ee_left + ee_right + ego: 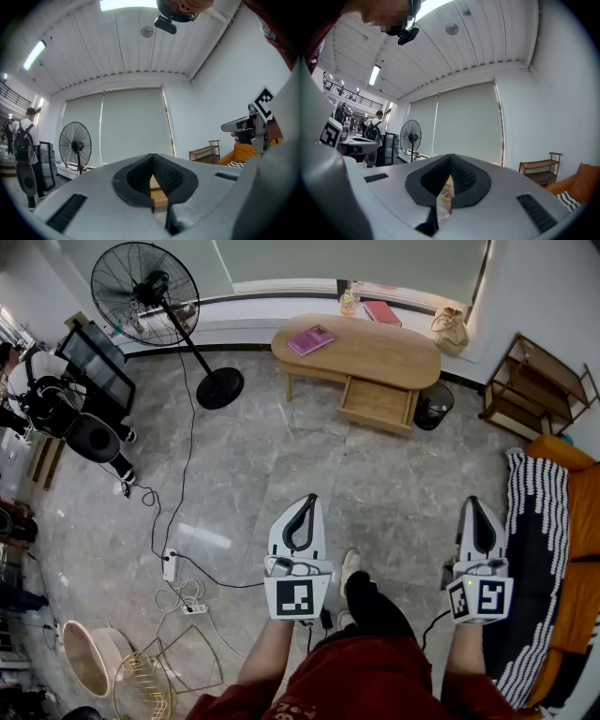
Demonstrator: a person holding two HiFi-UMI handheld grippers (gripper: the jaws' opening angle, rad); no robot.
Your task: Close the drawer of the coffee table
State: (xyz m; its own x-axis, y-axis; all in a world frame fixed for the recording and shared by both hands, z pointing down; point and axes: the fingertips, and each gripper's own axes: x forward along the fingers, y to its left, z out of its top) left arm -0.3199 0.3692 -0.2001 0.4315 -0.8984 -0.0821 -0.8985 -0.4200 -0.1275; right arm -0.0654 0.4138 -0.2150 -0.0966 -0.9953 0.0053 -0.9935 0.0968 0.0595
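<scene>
Both claws are pinched closed with nothing in them. The left claw (303,505) sits at lower centre of the head view and the right claw (472,506) at lower right, both pointing level over the grey tile floor (281,474). The drawer (378,404) is pulled open, sticking out of the front of the oval wooden worktop (384,357) at top centre, well apart from both claws. A pink book (310,339) lies on its left end, and a big standing fan (145,282) is off at upper left.
</scene>
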